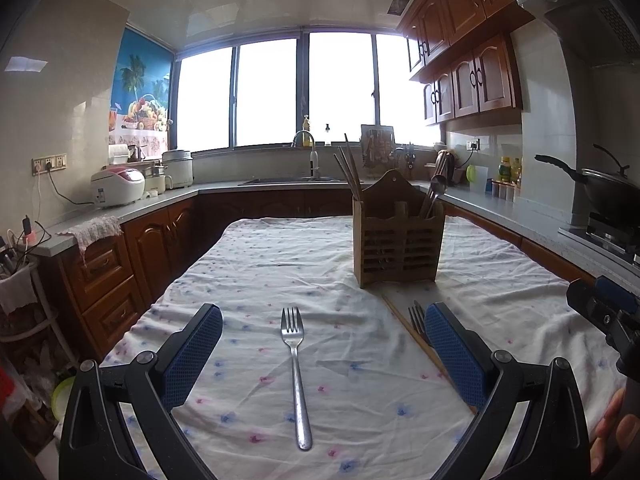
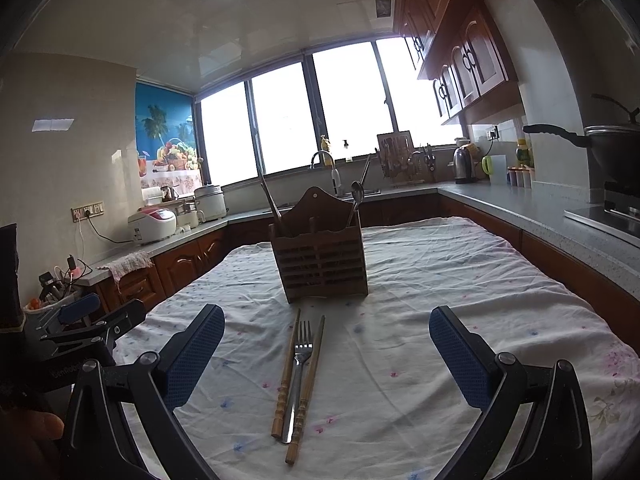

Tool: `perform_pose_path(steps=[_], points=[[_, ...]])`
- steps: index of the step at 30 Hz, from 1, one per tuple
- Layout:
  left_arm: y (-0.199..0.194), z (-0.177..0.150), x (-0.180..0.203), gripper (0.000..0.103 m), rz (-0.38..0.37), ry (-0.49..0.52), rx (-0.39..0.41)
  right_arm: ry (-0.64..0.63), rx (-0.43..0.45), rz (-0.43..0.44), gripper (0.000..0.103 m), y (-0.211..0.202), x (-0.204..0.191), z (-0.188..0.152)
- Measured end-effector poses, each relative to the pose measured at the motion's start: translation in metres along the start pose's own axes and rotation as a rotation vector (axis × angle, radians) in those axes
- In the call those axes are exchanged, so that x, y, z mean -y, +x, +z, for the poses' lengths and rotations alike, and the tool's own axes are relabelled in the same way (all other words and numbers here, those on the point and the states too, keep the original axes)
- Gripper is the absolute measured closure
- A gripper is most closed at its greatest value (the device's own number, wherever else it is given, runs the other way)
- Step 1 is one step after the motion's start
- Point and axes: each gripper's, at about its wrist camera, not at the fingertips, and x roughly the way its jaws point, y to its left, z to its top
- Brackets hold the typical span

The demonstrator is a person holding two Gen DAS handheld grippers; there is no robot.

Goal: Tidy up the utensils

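Wooden utensil caddy (image 1: 398, 240) is standing upright on the table (image 1: 248, 264) w/ a floral cloth, holding chopsticks (image 1: 347, 170) in its left slot & spoons (image 1: 434, 196) in its right. Left tongs (image 1: 323, 354) are hovering released, nothing btwn the blue pads; a lone steel fork (image 1: 295, 372) is lying just short of the caddy, tines toward it. Right tongs (image 2: 327, 354) are also hovering released, over a second fork (image 2: 298, 372) lying btwn two loose chopsticks (image 2: 306, 388), right in front of the caddy.
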Motion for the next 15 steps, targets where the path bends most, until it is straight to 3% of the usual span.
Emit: perform_pose_path(steps=[15], points=[[0.005,0.006,0.005,0.001,-0.018,-0.007,-0.011,0.026,-0.030,-0.016,0.000,0.011,0.003,0.002]])
